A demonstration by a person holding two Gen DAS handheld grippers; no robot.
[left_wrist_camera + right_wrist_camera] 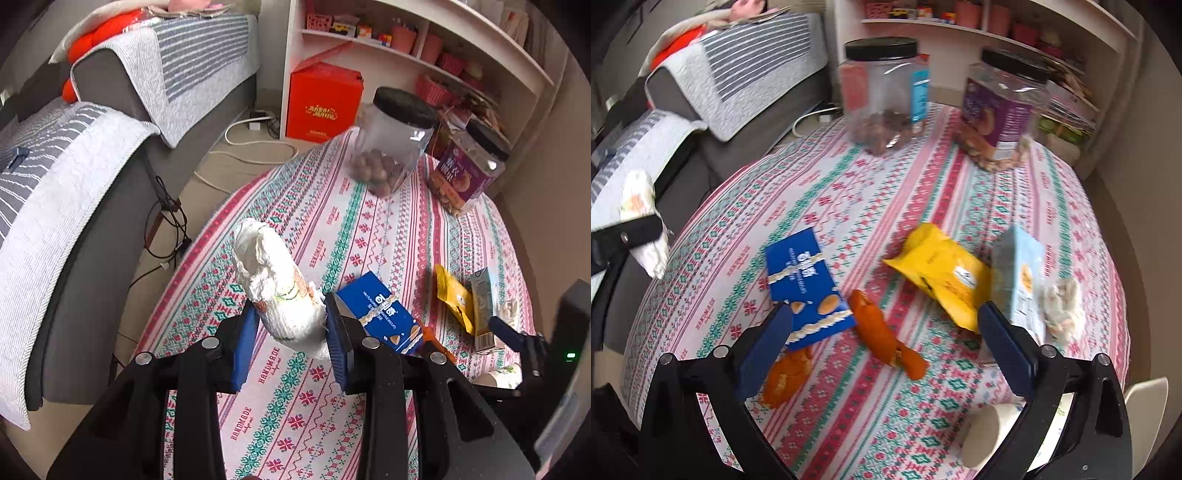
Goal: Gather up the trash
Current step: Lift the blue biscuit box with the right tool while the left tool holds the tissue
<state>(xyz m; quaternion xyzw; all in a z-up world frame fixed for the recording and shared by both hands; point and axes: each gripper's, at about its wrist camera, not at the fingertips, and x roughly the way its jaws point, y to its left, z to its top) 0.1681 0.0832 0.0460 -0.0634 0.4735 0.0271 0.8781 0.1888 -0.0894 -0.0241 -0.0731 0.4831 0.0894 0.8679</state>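
We are holding a crumpled white tissue wad (282,295) in the left gripper (291,325), jaws closed against both its sides, lifted above the patterned tablecloth (369,229) near the table's left edge. The right gripper (886,332) is hanging wide open and empty over an orange peel strip (882,332). Remaining litter on the cloth: blue biscuit box (809,288), yellow wrapper (945,277), pale carton (1021,277), a second tissue (1063,310), another peel (786,376), a paper cup (990,435). We judge the step as carrying off the first piece. No bin is showing; the next move needs one located, then release.
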